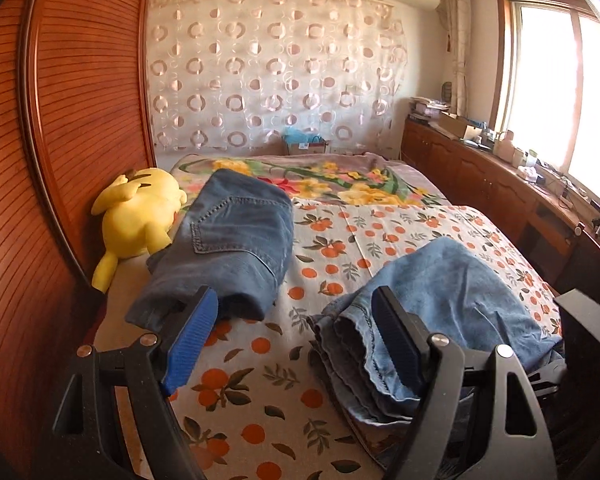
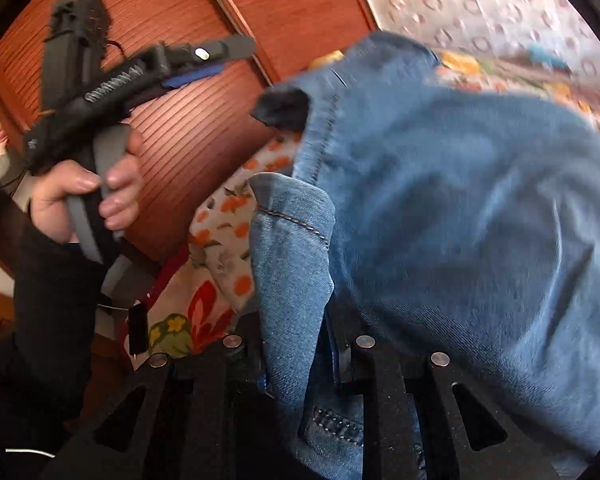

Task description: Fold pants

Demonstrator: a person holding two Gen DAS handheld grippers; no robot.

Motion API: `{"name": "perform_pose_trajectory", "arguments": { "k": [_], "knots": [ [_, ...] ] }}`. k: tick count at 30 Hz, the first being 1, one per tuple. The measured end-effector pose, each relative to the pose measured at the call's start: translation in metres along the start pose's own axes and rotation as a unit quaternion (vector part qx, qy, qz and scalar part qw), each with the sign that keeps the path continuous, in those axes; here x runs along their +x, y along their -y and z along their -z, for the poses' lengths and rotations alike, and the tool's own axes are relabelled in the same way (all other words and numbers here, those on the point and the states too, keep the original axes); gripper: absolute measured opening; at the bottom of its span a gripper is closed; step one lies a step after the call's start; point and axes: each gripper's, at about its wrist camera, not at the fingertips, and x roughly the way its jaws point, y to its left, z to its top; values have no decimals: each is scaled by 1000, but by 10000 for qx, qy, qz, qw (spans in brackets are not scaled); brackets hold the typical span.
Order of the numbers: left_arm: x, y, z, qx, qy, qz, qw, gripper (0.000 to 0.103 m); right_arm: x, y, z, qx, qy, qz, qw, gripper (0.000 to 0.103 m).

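A pair of light blue jeans [image 1: 452,292] lies bunched on the orange-print bed sheet [image 1: 340,248], its hems stacked toward me. My left gripper [image 1: 296,320] hovers open over the sheet, its right finger just above those hems and nothing between its blue pads [image 1: 192,336]. A darker folded pair of jeans [image 1: 236,232] rests to the left, behind the left finger. In the right wrist view the light jeans [image 2: 460,208] fill the frame. A fold of denim runs down between the jaws of my right gripper [image 2: 300,360], which is shut on it. A hand holds the left gripper [image 2: 220,60] at upper left.
A yellow plush toy [image 1: 136,216] lies against the wooden slatted headboard [image 1: 80,100] on the left. A floral blanket [image 1: 320,180] covers the far end of the bed. Low wooden cabinets [image 1: 480,172] with clutter run under the window on the right.
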Motion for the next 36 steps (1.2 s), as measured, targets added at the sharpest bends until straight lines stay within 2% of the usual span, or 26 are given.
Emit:
{"name": "perform_pose_trajectory", "arguments": {
  "k": [2, 4, 9, 14, 16, 21, 25, 32, 36],
  "knots": [
    [4, 4, 3, 26, -51, 50, 10000, 80, -3, -10, 2, -52, 72, 27, 10000, 26],
    [5, 10, 6, 56, -81, 93, 9999, 80, -6, -21, 5, -124, 89, 96, 9998, 34],
    [9, 25, 12, 171, -168, 208, 9995, 80, -14, -44, 20, -335, 159, 167, 9992, 38],
    [13, 30, 22, 233, -347, 233, 9989, 80, -35, -56, 25, -399, 436, 40, 9982, 39],
    [17, 31, 28, 257, -443, 246, 9984, 80, -51, -58, 34, -471, 580, 149, 9971, 39],
    [22, 33, 42, 336, -606, 235, 9973, 80, -56, -55, 39, -504, 773, 543, 9943, 39],
    [18, 34, 59, 358, -722, 242, 9965, 80, -21, -52, 43, -447, 510, 617, 9958, 39],
    [2, 29, 101, 308, -1041, 179, 9939, 80, 23, -85, 51, -721, 180, 232, 9970, 39],
    [-8, 26, 107, 176, -992, 189, 9947, 80, 40, -92, 41, -781, 104, 75, 9969, 39]
  ]
}}
